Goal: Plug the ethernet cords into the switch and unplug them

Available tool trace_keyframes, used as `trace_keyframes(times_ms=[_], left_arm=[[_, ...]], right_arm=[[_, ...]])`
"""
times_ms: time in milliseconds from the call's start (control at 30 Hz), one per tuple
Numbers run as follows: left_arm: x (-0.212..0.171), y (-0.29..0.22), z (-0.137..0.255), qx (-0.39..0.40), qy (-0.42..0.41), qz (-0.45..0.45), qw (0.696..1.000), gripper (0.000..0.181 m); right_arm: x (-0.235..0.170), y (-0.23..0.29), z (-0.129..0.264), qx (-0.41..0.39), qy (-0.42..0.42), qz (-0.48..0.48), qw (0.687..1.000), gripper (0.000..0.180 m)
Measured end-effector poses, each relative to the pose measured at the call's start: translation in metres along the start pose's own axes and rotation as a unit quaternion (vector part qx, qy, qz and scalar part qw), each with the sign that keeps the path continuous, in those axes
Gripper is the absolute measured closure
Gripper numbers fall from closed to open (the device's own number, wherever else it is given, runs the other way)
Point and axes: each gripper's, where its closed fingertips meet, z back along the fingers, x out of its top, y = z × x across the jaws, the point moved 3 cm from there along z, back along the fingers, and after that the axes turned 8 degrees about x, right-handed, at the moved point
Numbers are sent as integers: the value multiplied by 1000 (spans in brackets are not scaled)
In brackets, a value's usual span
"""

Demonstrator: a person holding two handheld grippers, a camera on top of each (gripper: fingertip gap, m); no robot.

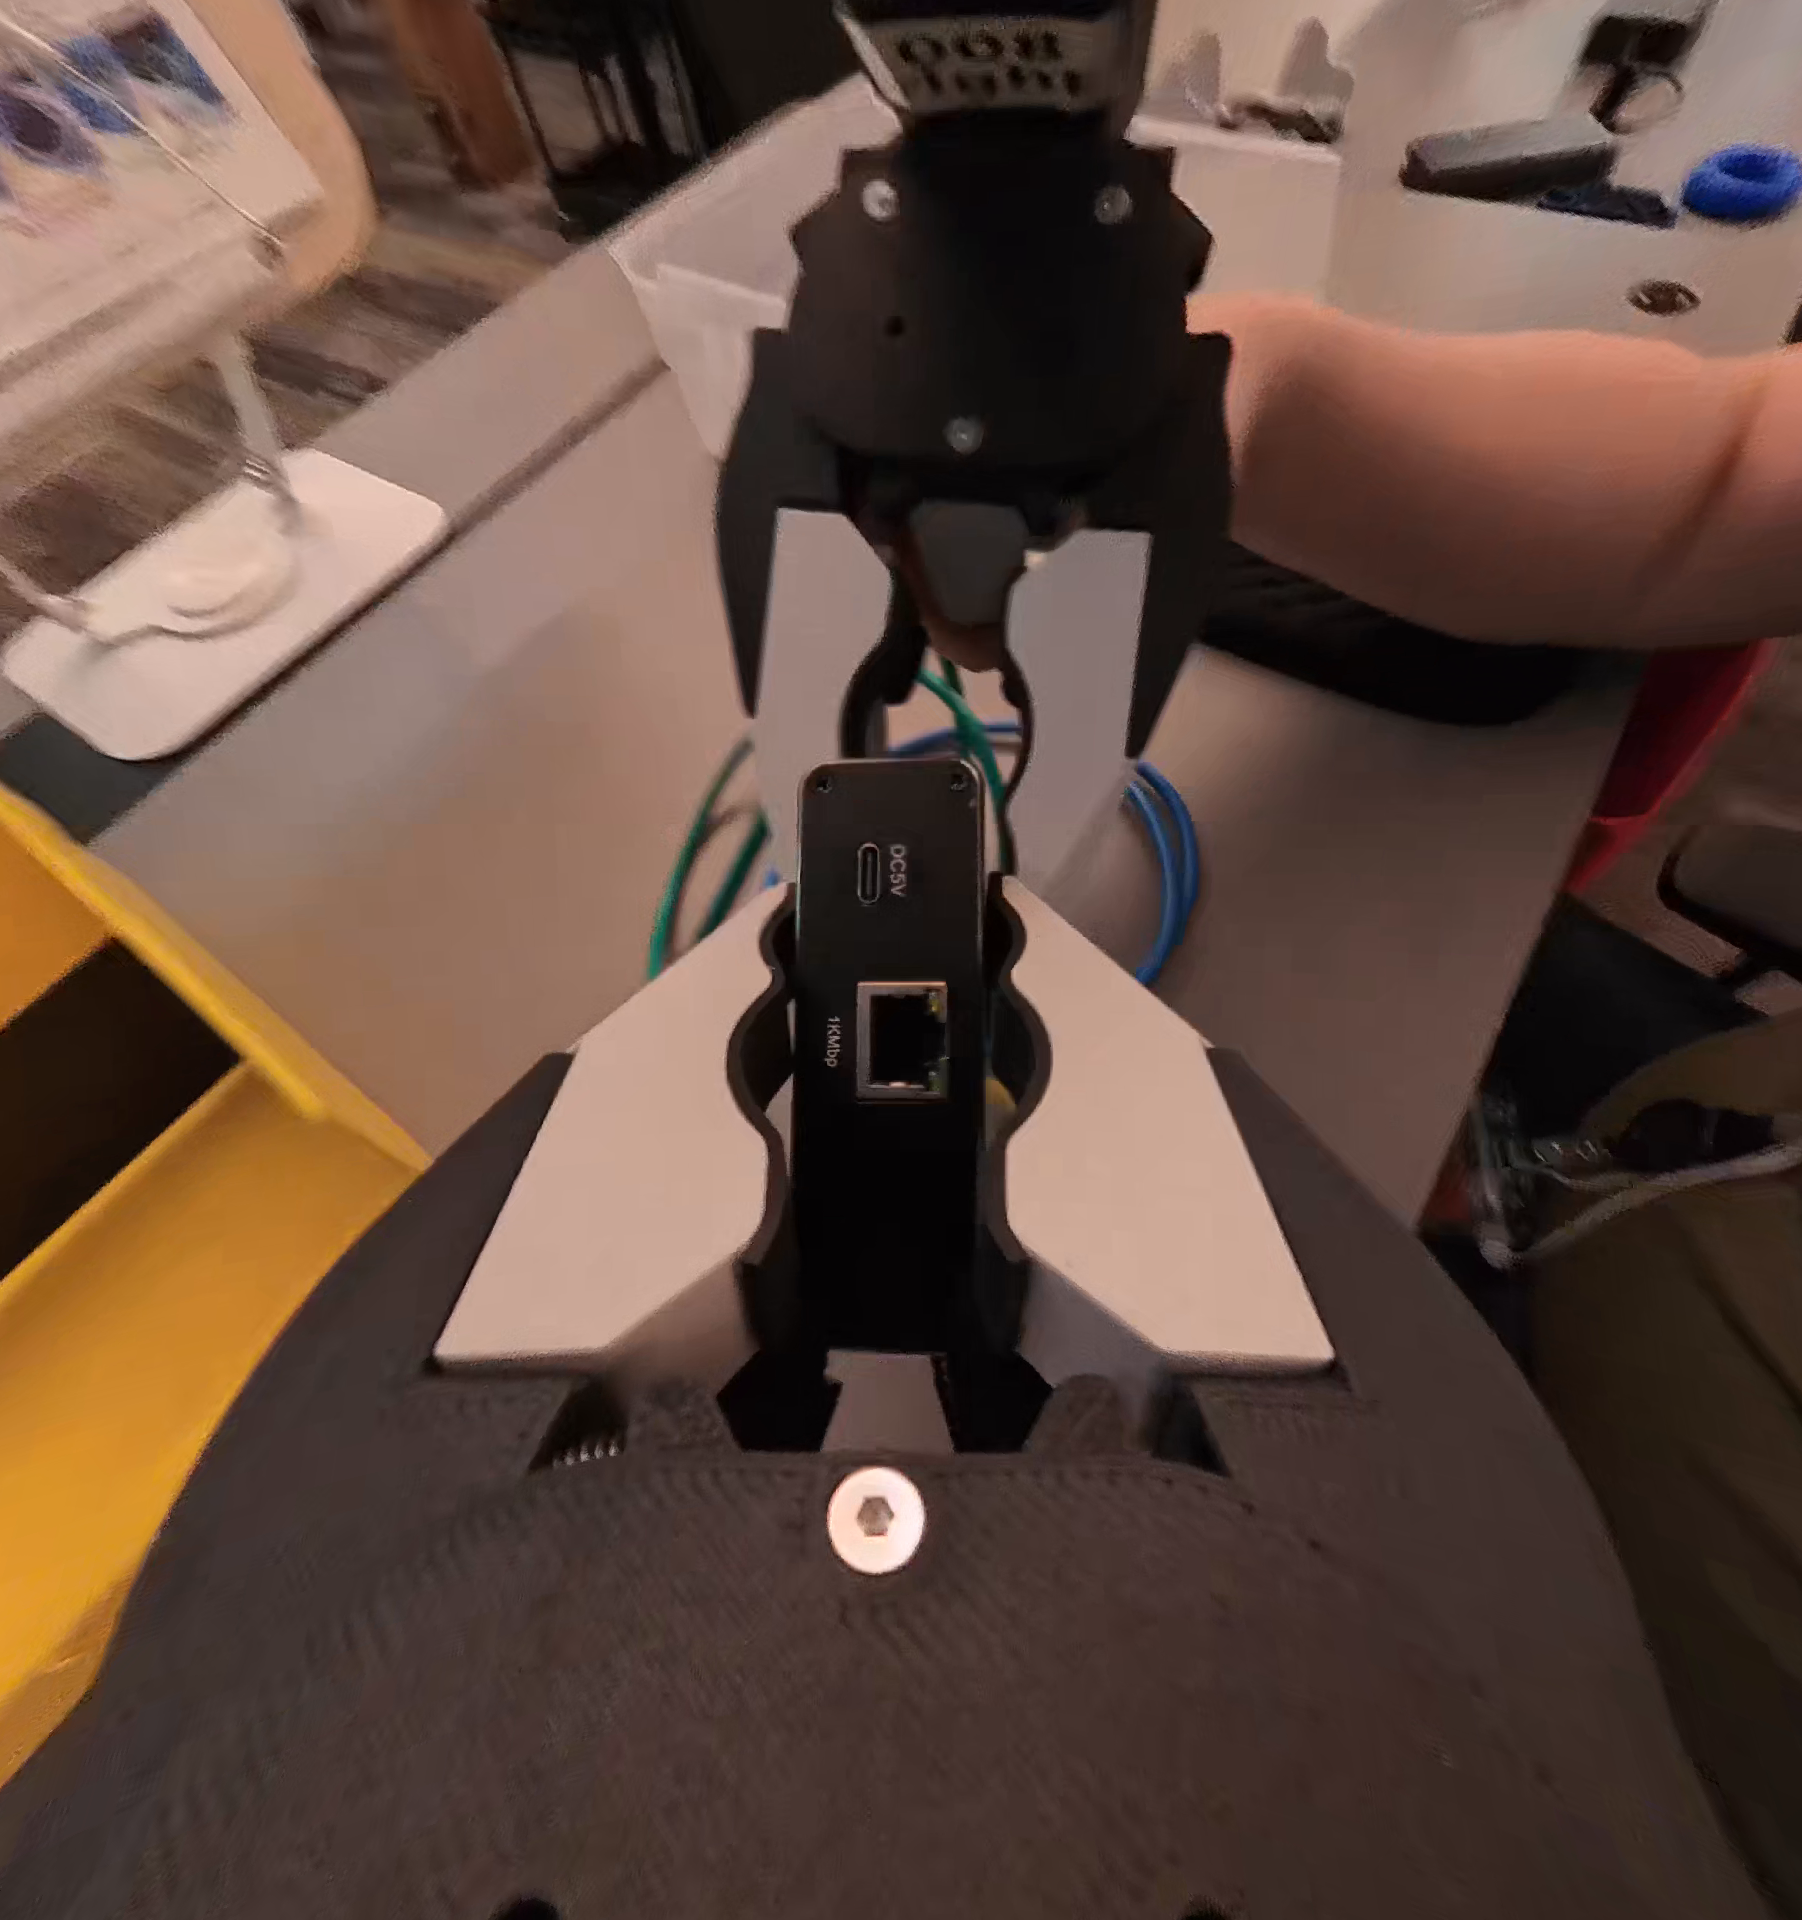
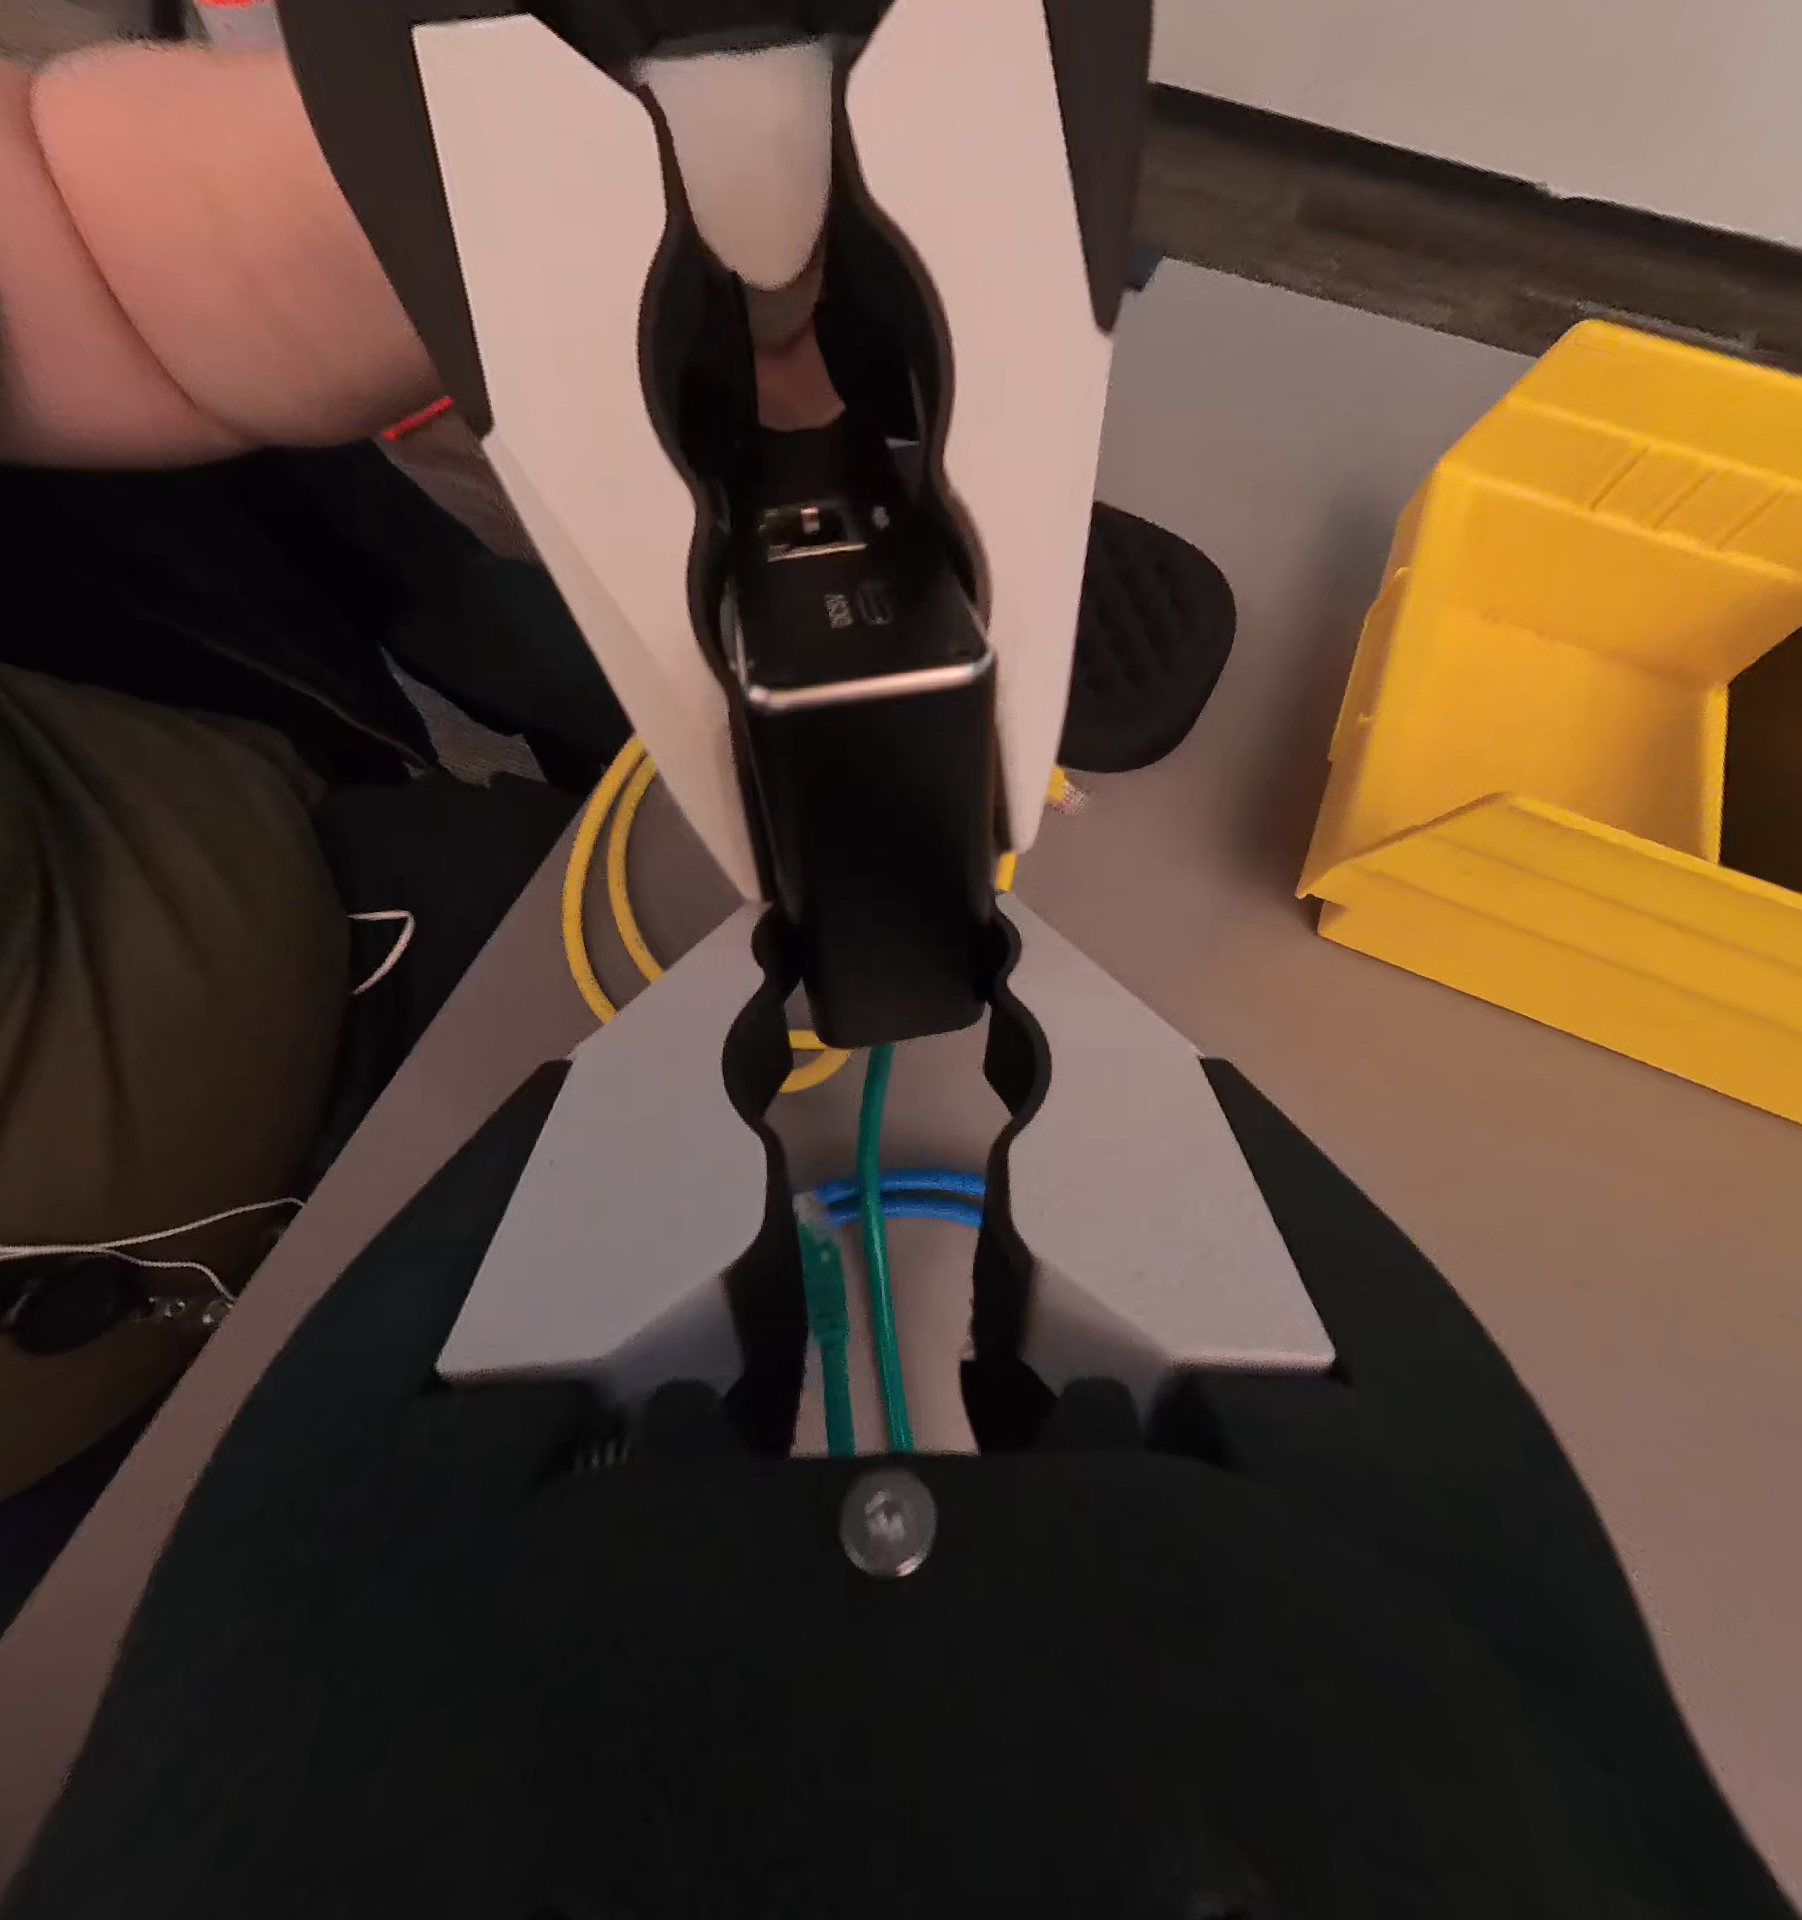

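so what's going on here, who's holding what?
A person works two handheld grippers over a table. The left gripper is clamped on a small black switch, held off the table; its visible ethernet port is empty. The right gripper faces it, fingertips around the switch's far end; whether it grips is unclear. Green, blue and yellow cords lie loose on the table, none visibly plugged in. A yellow bin sits alongside.
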Motion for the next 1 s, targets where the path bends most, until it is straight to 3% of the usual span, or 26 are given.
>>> trace_keyframes(times_ms=[100,200,367,467,500,533,600,700,833,900,1000], left_arm=[[14,26,19,66,-86,45,993,124],[15,53,43,86,-185,147,968,111],[1,58,41,-18,-262,282,923,100],[12,49,39,-96,-295,292,905,111],[17,44,39,-124,-297,281,904,138],[19,42,39,-138,-292,267,908,148],[22,42,39,-143,-269,242,921,149],[23,46,45,-167,-195,213,943,150],[15,57,59,-243,-42,188,951,150],[3,66,54,-248,45,178,951,150],[-16,66,35,-291,141,191,927,150]], right_arm=[[6,-11,12,-32,-25,-22,999,149],[12,-24,23,-56,-76,-60,994,149],[41,-25,41,-49,-213,-113,969,149],[52,-18,42,-35,-246,-111,962,149],[52,-15,39,-29,-238,-110,964,149],[53,-12,36,-22,-234,-102,967,148],[52,-10,37,-18,-221,-85,971,148],[41,-14,61,-34,-182,-62,981,128],[-29,-34,91,-99,15,-73,992,135],[-68,-50,103,-149,111,-100,978,139],[-117,-49,107,-133,221,-149,955,145]])
